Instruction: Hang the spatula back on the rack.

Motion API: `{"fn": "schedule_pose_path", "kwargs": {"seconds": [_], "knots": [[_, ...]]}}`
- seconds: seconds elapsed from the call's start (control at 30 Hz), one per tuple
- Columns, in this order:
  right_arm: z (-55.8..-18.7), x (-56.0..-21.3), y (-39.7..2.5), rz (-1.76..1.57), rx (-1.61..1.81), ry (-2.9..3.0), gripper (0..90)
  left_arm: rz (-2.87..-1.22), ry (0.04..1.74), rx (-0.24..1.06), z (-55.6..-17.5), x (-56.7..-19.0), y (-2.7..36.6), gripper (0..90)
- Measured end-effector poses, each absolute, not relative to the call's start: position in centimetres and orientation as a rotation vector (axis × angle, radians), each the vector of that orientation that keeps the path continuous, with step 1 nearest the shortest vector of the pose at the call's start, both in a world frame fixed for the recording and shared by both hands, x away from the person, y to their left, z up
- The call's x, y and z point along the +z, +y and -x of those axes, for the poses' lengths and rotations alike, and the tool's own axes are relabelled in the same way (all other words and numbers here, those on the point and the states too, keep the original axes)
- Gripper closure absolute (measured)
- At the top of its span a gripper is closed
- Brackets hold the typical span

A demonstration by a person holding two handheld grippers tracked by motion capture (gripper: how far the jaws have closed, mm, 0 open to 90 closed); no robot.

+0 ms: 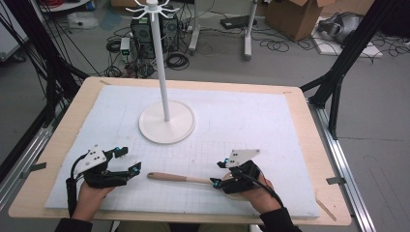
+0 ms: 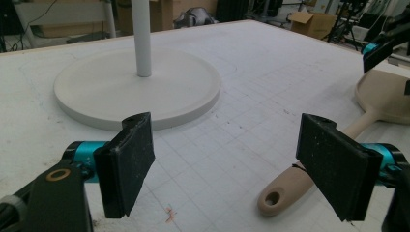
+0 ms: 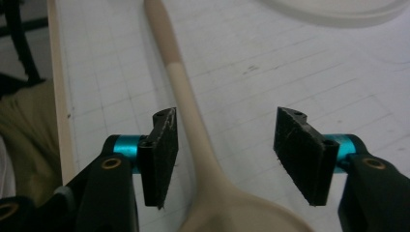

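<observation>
Right gripper [image 3: 225,159] first: jaws wide apart, straddling the neck of the spoon [image 3: 186,101] where the handle widens into the bowl, nothing clamped, one pad sitting just beside the shaft and the other well clear of it. From above, that gripper [image 1: 220,174] hangs over the bowl end, hand behind it. Over on the other side, the left gripper [image 2: 237,164] is open too, jaws spread with bare mat between them, and the handle's tip with its little hanging hole pokes in just beside one pad; in the high view it [image 1: 129,162] sits near that tip but apart from it. The spoon [image 1: 179,178] lies flat on the white mat [image 1: 270,125] in the near half of the table, between the two grippers, long axis running across the table: handle tip toward the left gripper, bowl toward the right. It looks like wood, two-toned along the handle, so my read is light, stiff, not fragile, with a smooth rounded shaft that could roll or twist in flat pads. The neck just ahead of the bowl looks like the sensible place to take hold, since it is narrow enough to fit between the pads and close to the heavier end; the bowl itself is too broad and curved. Beyond it all, the white stand [image 1: 167,121] rises from its round base, well apart from the spoon.
</observation>
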State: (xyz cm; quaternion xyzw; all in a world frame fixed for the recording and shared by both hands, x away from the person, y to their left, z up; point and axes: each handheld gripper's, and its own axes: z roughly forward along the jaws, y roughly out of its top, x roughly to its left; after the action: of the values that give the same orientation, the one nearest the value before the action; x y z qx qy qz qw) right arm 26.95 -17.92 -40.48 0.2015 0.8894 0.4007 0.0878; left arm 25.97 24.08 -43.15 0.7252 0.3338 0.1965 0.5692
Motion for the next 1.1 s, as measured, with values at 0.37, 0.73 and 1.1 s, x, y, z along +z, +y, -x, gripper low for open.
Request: {"fn": "schedule_pose_path", "kwargs": {"seconds": [0.37,0.73,1.1], "knots": [[-28.3,-42.2,-14.6,-0.426,0.978,2.859,55.3,-1.719,0.774,0.441,-26.0,-43.3,23.4,22.2],[-28.7,-42.8,-14.1,-0.418,0.926,2.880,63.0,-1.728,0.770,0.431,-26.1,-43.4,23.2,22.7],[-28.2,-42.6,-14.1,-0.379,0.930,2.897,77.9,-1.727,0.783,0.409,-25.9,-43.1,22.9,25.9]]}}
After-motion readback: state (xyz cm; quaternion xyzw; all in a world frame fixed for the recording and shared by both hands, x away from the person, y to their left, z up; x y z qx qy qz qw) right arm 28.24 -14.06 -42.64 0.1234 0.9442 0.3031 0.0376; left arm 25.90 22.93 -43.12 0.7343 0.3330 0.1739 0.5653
